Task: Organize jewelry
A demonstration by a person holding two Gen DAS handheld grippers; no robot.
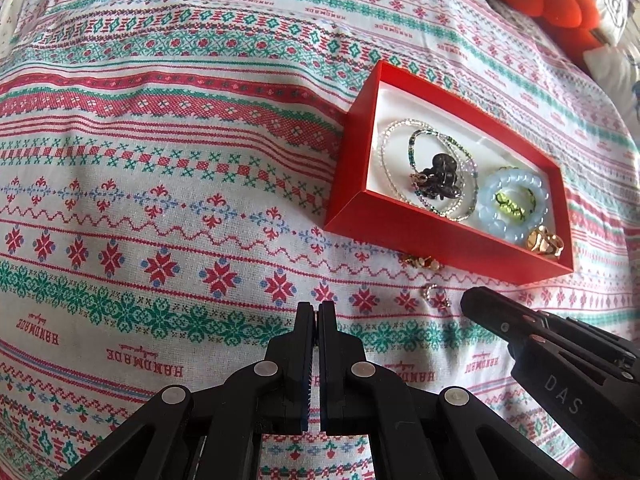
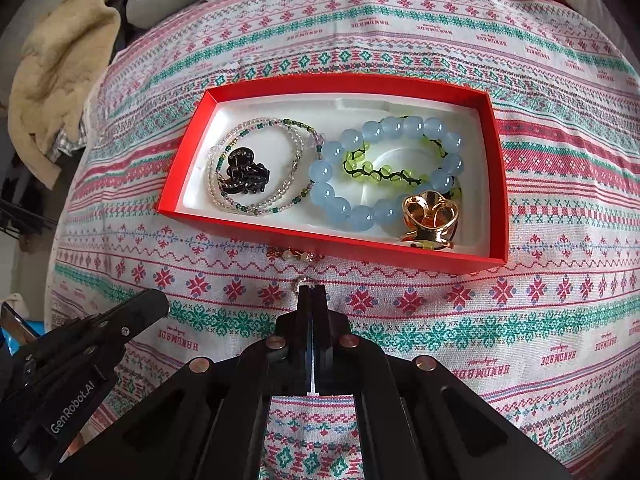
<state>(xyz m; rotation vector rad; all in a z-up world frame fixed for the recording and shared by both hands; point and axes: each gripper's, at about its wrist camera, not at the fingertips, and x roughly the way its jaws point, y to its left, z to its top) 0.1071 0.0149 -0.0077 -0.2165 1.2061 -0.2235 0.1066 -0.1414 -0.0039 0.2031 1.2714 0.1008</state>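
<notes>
A red box [image 2: 497, 168] with a white lining holds a pale blue bead bracelet [image 2: 384, 168], lime-green beads [image 2: 362, 166], a black hair claw [image 2: 244, 176] and a gold clip [image 2: 430, 216]; the cloth [image 2: 440, 320] carries red-and-green cross-stitch bands.

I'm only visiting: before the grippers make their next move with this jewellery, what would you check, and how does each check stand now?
1. Right gripper shut: ok.
2. Small silver piece really pinched: cannot tell; it only peeks out at the tips.
3. Left gripper shut, empty, out of the way: ok.
4. Red box open, with bare room inside: ok.
5. All jewellery boxed: not ok; a gold piece lies outside, beside the box.
</notes>
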